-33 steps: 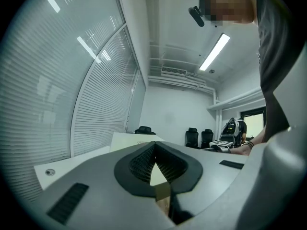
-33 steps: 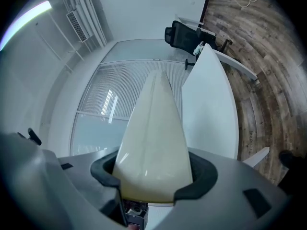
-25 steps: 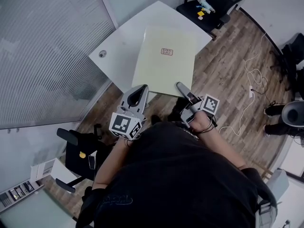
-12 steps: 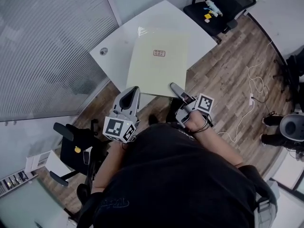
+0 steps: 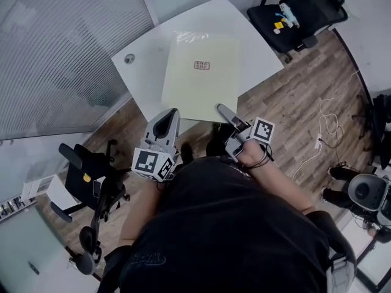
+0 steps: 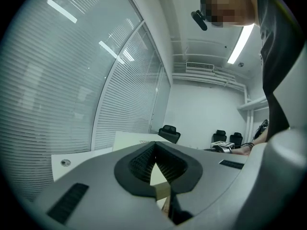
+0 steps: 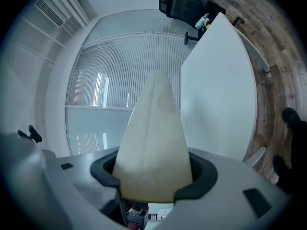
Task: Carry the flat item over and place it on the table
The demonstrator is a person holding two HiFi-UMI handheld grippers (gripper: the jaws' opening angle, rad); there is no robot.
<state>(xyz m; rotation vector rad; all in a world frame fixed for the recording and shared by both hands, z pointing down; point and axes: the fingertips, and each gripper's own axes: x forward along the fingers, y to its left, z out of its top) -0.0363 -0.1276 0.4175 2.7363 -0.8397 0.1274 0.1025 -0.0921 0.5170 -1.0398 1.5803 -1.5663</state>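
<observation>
The black chair [image 5: 305, 2] at the top R has small stuff on its seat: 1 blue & white thing [image 5: 287, 10] and 1 little yellow thing [image 5: 278, 24]. A 2nd black chair [image 5: 76, 185], low on the L, has 1 tiny yellow thing [image 5: 87, 177] on its seat.

Count in the head view:
- 1 flat board [image 5: 198, 84]
- 1 white table [image 5: 253, 38]
- 2 grippers
- 2 black chairs
- 1 white cable [image 5: 324, 133] on the wood floor [image 5: 293, 96]

The flat board is pale yellow, w/ 1 small red label [image 5: 201, 65] near its middle. It sits over the white table, and its near edge sticks out past the table edge toward the person. Can't tell if the board touches the table top or hangs just above it. The table has 1 round grey hole [image 5: 129, 58] near its L corner.

The L gripper [image 5: 166, 116] is at the board's near L corner. Its jaws are nearly together, and they pinch the thin edge of the board. In the L gripper view a bit of the board shows in the gap btw the black pads.

The R gripper [image 5: 221, 108] is at the board's near R corner. Its jaws stand wide. In the R gripper view the board fills the whole gap btw them, so it has hold of the board too.

Both grippers point away from the person, toward the table.
</observation>
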